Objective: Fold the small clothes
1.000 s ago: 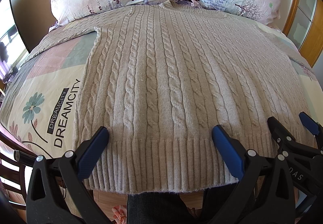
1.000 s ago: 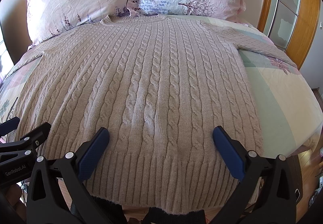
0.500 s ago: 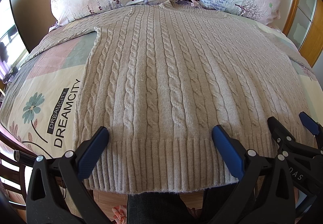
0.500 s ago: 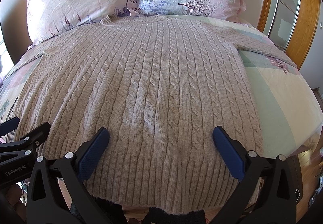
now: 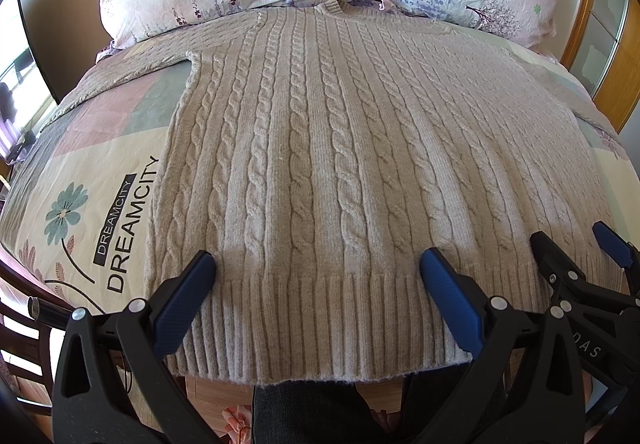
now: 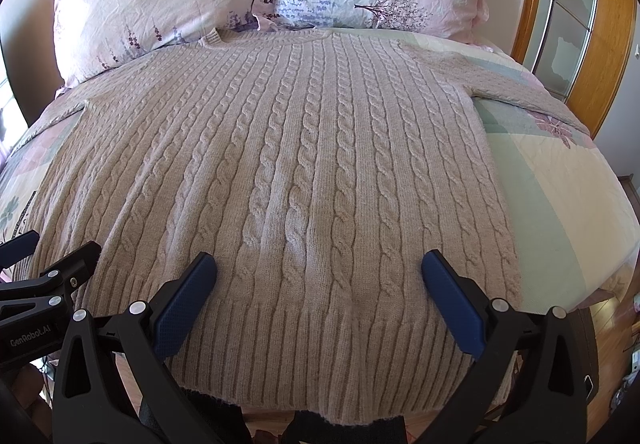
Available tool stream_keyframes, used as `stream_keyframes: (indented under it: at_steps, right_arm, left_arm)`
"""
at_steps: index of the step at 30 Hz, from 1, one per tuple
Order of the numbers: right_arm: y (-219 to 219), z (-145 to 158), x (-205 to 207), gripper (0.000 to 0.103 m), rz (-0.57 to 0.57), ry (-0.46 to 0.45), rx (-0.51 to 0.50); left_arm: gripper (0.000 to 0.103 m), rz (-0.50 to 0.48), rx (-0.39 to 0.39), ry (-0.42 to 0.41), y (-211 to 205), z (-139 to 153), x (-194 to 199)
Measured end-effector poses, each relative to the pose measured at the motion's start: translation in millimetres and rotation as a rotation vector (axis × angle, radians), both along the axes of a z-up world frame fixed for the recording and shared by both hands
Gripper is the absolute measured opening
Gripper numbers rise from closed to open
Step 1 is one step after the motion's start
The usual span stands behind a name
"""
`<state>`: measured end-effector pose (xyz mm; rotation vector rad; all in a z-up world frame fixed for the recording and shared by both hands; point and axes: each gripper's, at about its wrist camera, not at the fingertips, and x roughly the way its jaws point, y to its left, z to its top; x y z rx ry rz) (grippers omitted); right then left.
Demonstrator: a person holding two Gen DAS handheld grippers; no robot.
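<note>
Nearest to me, my left gripper (image 5: pixel 316 264) has its black arms and blue pads spread wide, holding nothing, poised above the ribbed hem of the beige cable-knit sweater (image 5: pixel 340 164). My right gripper (image 6: pixel 318 264) is spread just as wide and empty, over the same hem further to the right. In the left view the right gripper shows at the right edge with the letters "DAS" on its black body; in the right view the left gripper shows at the left edge, printed "GenRobot.AI".

Below the hem I see my own dark trousers (image 5: pixel 320 412) and a strip of wooden floor (image 5: pixel 216 400).

The sweater lies flat, front up, on the pastel patchwork bed cover (image 5: pixel 92 172), its hem hanging a little over the near edge of the bed and its sleeves stretched out to both sides. Just left of the sweater's body the cover carries a teal flower and the word "DREAMCITY", printed twice, once small in a black band and once in larger black letters.

Further on, the sweater's collar touches two pink floral pillows (image 6: pixel 156 0) leaning side by side at the head of the bed. At far right stands a wooden-framed glass panel (image 6: pixel 568 4).
</note>
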<state>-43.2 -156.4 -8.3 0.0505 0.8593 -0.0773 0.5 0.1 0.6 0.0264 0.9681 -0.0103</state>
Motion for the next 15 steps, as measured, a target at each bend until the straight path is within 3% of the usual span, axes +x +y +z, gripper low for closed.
stream_keyframes:
  at_steps: [8,12,15]
  right_arm:
    - [-0.5,1.4,-0.3,0.102,0.024,-0.004,-0.006]
    - [-18.8,6.3,5.2,0.102,0.117,-0.017,0.049]
    - [-88.8,31.8,14.2,0.102,-0.052,-0.131,0.158]
  left_arm:
    - [0.101,-0.003,0.001,0.009,0.0,0.8,5.2]
    - [0.101,-0.035,0.005,-0.030,1.7,-0.8,1.0]
    - [0.101,-0.109,0.049,-0.024,-0.9,2.3,4.6]
